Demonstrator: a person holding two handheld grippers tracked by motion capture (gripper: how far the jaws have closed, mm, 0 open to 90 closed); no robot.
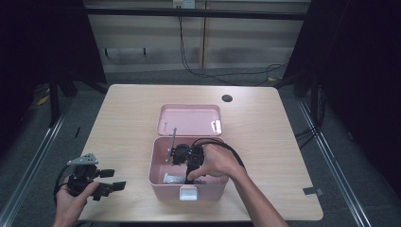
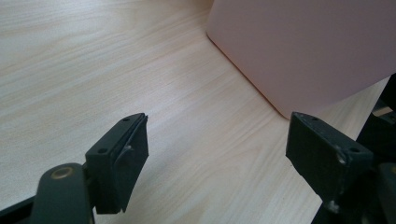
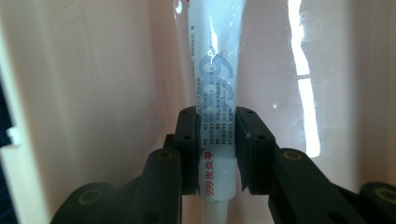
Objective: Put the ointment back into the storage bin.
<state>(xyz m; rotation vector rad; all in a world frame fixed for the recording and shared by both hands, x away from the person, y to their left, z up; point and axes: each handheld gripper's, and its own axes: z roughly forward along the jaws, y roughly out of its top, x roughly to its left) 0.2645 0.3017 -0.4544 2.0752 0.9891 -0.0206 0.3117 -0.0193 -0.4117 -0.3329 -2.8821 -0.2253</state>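
White and glossy, a soft plastic tube [image 3: 215, 93] with red and grey print sits squeezed between the two black fingers [image 3: 187, 140] of our right gripper [image 3: 217, 142], inside the open pink plastic box [image 1: 158, 177] on the pale wood surface [image 1: 123, 113]. The fingers grip it near its lower end, one on each flat side. In the right gripper view its long axis runs straight up between them, the narrow end toward the camera and the far end cut off at the top edge. From the high view our right hand [image 1: 215, 163] covers most of the tube. The box's lid [image 1: 189, 119] lies open behind it. Our left gripper [image 1: 101, 182] rests near the surface's front left corner, fingers [image 2: 123, 163] spread wide and holding nothing.
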